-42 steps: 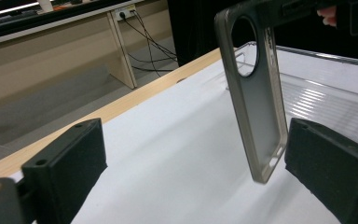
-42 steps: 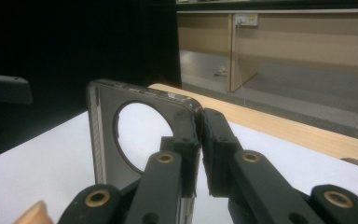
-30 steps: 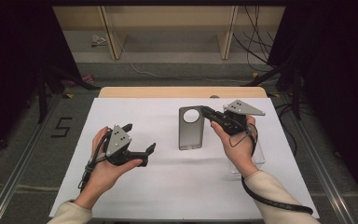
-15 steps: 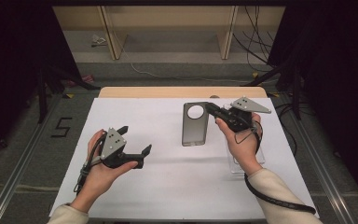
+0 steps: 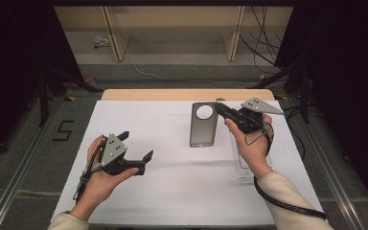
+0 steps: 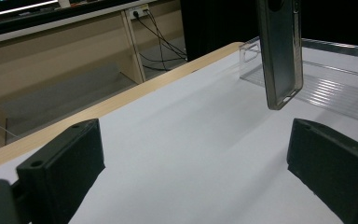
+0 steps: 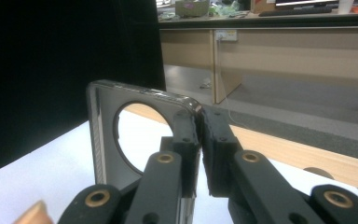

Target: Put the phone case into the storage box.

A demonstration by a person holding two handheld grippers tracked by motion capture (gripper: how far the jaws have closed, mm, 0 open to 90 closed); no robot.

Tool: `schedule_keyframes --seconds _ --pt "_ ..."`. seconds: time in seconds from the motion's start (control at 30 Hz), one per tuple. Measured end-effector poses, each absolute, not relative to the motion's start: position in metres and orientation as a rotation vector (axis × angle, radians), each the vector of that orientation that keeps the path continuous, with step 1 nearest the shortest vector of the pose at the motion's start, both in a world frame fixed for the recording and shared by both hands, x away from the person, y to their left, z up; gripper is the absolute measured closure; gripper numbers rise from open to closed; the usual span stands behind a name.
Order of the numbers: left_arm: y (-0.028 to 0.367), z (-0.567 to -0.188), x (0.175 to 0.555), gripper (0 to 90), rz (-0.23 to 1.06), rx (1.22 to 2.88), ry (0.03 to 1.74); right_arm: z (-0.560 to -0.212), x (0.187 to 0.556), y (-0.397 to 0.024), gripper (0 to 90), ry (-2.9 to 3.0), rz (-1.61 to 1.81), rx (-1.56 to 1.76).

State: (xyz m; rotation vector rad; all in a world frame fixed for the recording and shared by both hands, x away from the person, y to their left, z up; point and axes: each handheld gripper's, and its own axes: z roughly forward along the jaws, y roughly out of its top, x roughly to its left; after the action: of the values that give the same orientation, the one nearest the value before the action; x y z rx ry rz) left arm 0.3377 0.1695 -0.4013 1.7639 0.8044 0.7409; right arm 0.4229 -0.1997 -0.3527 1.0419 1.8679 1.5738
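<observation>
We find the phone case (image 5: 203,125) held clear of the desk (image 5: 172,191), its long axis running from the far edge toward the person, with the round camera cutout at the far end and the open inner face turned upward. The right tool (image 5: 220,108) is clamped on the case's far right corner, beside the cutout; in the right gripper view the jaws meet on its rim (image 7: 186,109). The left tool (image 5: 136,146) rests low over the desk's left part, jaws apart with nothing between them, well apart from the case. A clear plastic tray (image 5: 247,167) lies under the right forearm. Open white surface lies between the tools. On the floor at left a mark reads "5" (image 5: 63,130).
</observation>
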Motion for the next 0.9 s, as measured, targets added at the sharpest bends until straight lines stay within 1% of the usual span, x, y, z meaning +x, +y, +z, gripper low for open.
schedule_keyframes --seconds 0.03,0.1,0.9 --pt "0.17 -0.401 0.338 3.5 0.756 1.764 0.791 -0.352 0.423 -0.2 85.2 1.866 1.575 1.043" --pt "0.17 -0.402 0.337 3.5 0.74 1.764 0.807 -0.352 0.423 -0.201 85.2 1.863 1.575 1.041" --pt "0.174 -0.406 0.336 3.8 0.752 1.767 0.807 -0.344 0.425 -0.213 85.2 1.816 1.585 1.058"
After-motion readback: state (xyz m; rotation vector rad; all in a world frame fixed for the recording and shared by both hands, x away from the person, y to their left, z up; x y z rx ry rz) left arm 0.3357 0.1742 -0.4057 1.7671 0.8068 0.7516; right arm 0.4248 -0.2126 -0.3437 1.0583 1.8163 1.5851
